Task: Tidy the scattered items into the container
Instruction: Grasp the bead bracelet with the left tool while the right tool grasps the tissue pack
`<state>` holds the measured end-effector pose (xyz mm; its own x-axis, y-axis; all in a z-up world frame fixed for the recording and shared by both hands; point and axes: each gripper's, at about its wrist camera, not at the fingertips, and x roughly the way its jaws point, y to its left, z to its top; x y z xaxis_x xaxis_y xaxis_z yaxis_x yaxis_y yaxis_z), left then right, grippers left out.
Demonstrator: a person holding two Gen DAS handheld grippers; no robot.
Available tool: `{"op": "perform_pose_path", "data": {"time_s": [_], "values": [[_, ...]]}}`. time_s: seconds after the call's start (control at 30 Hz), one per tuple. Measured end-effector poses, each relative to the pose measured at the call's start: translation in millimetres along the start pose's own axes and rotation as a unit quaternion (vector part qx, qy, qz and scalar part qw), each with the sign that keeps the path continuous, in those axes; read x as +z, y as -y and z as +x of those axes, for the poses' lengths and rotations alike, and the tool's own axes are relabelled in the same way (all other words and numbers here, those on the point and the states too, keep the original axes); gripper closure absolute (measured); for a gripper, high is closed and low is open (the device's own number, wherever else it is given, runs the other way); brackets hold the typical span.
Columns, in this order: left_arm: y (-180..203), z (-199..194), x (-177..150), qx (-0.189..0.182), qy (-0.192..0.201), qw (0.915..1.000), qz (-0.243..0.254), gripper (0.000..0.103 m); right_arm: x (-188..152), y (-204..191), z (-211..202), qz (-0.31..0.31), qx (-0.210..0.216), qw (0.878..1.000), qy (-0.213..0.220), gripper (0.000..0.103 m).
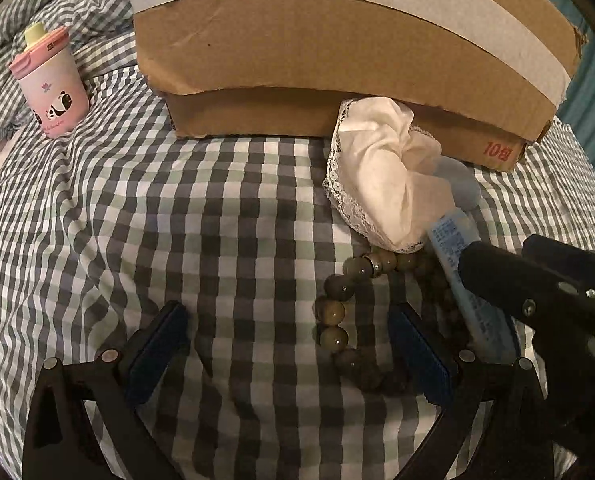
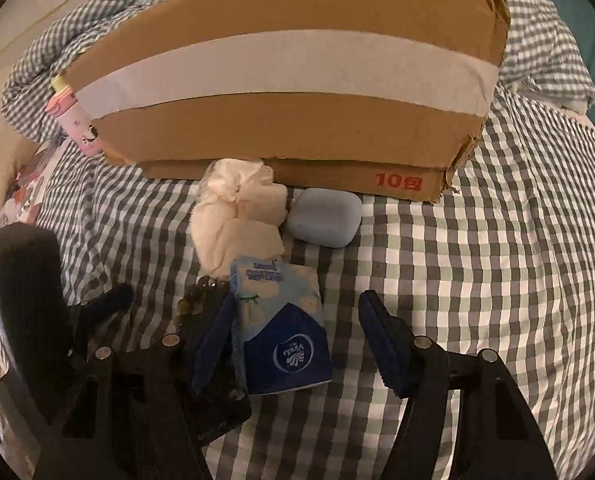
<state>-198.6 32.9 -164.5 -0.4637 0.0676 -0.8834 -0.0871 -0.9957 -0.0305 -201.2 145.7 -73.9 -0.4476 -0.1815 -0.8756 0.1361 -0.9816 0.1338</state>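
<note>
A cardboard box (image 1: pixel 337 40) with white tape stands at the back of the checked bed; it also shows in the right wrist view (image 2: pixel 289 92). In front of it lie a white lace scrunchie (image 1: pixel 381 168) (image 2: pixel 237 208), a pale blue case (image 2: pixel 324 218), a blue tissue pack (image 2: pixel 281 328) (image 1: pixel 457 272) and a bead bracelet (image 1: pixel 337 312) (image 2: pixel 195 298). My left gripper (image 1: pixel 293 344) is open over the bedspread, its right finger beside the bracelet. My right gripper (image 2: pixel 297 336) is open, with the tissue pack lying between its fingers.
A pink panda cup (image 1: pixel 51 84) stands left of the box, partly hidden behind it in the right wrist view (image 2: pixel 79 124). The checked bedspread (image 1: pixel 177 208) is rumpled at the back left. Printed papers (image 2: pixel 21 196) lie at the far left edge.
</note>
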Motion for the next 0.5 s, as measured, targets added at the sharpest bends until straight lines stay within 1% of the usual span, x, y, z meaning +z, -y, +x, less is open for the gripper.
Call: {"op": "perform_pose_path", "data": {"time_s": [0.1, 0.27, 0.3, 0.33, 0.37, 0.47, 0.5], "values": [[-1, -1, 0, 0.000, 0.003, 1.0000, -0.001, 0.001, -4, -2, -5, -0.004, 0.012, 1.000, 0.001, 0.039], [0, -4, -3, 0.001, 0.008, 1.0000, -0.002, 0.002, -7, -10, 8, -0.022, -0.001, 0.999, -0.024, 0.040], [1, -6, -4, 0.000, 0.008, 1.0000, -0.002, 0.003, -7, -8, 11, -0.019, -0.010, 0.999, -0.029, 0.043], [2, -7, -5, -0.001, 0.009, 1.0000, -0.001, 0.003, -7, -6, 14, -0.013, -0.018, 0.999, -0.033, 0.050], [2, -7, -6, -0.001, 0.009, 1.0000, 0.000, 0.004, -8, -2, 14, -0.006, -0.012, 0.999, -0.037, 0.054], [2, -8, -5, -0.002, 0.009, 1.0000, -0.001, 0.007, -10, 4, 10, 0.004, -0.001, 0.999, -0.034, 0.060], [3, -9, -5, -0.003, 0.010, 0.9999, -0.002, 0.012, -11, 6, 8, 0.007, -0.001, 0.999, -0.031, 0.061]]}}
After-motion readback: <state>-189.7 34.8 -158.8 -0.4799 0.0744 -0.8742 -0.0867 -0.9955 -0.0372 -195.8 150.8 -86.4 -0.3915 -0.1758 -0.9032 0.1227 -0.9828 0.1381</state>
